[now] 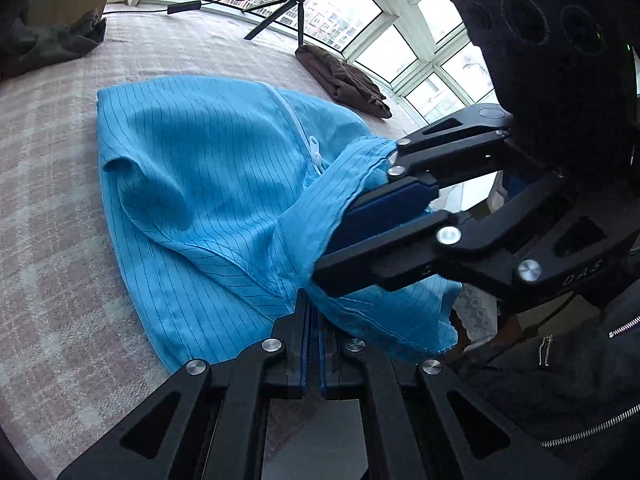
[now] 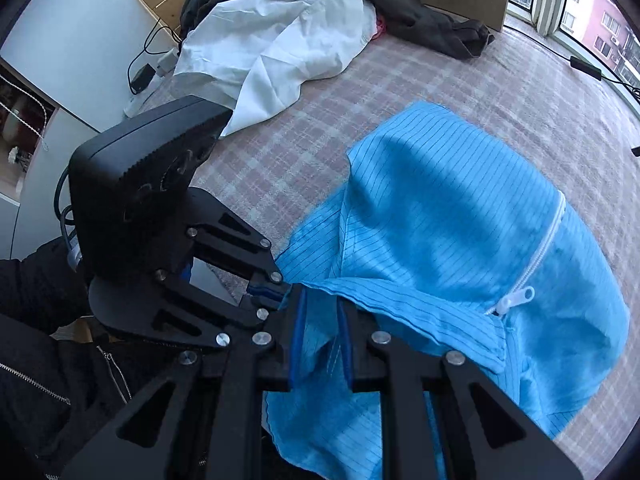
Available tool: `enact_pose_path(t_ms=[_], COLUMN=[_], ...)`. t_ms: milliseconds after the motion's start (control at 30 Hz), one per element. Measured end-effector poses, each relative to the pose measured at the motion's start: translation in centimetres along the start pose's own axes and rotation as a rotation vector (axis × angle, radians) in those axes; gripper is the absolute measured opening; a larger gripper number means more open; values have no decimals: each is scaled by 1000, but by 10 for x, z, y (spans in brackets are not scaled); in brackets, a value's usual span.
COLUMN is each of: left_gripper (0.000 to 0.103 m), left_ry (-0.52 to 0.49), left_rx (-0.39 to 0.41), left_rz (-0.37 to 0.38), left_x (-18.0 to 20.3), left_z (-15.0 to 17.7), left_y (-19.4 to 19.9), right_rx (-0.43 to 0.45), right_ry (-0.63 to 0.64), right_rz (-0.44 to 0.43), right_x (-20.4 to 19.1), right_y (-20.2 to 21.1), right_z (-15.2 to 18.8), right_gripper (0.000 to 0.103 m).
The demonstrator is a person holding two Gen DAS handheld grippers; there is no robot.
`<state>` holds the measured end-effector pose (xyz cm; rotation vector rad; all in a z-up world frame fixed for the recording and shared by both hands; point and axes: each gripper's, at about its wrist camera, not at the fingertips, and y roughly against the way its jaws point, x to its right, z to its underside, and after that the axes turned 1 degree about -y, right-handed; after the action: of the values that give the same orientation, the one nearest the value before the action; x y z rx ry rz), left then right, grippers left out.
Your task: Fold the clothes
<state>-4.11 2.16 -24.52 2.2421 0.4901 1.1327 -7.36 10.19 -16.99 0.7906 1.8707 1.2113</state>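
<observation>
The blue pinstriped zip garment [image 1: 208,184] lies bunched on the checked bed cover [image 1: 52,208], its white zipper [image 2: 548,240] facing up. The left gripper [image 1: 314,320] is clamped on the garment's near edge, pads pressed together on the cloth. The right gripper [image 2: 320,340] grips a fold of the same hem, fabric pinched between its blue pads [image 2: 298,340]. In the left wrist view, a brown garment [image 1: 344,80] lies at 1 o'clock. In the right wrist view, a white sheet [image 2: 276,48] lies at 11 o'clock.
</observation>
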Motion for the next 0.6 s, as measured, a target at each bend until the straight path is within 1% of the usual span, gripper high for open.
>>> enact_pose_path(t_ms=[167,300,367,467,500,600], left_gripper=[1,1,1,1,1,1], left_ry=[15,15,18,27,29,-11], left_rx=[-9,-26,-31,8,23,65], left_rz=[-5,-28,-58,-94,-106,-120], left_x=[-1,0,0,2,3,12], left_z=[5,12,18,13,10,-12], left_y=[-5,2,16,44,53,62], right_rx=[-56,-127,-129,-114,-106,-71], right_ry=[-3,-16,-25,-78,-99,-161], right_rz=[0,-10,-33,-106,-118,-146], right_x=[8,14,17,26,30,43], right_y=[-34,-48,-45,-36,-33,-19], right_z=[-15,-14,-11,-8,-6,0], right_gripper=[16,16,16,16,16,16])
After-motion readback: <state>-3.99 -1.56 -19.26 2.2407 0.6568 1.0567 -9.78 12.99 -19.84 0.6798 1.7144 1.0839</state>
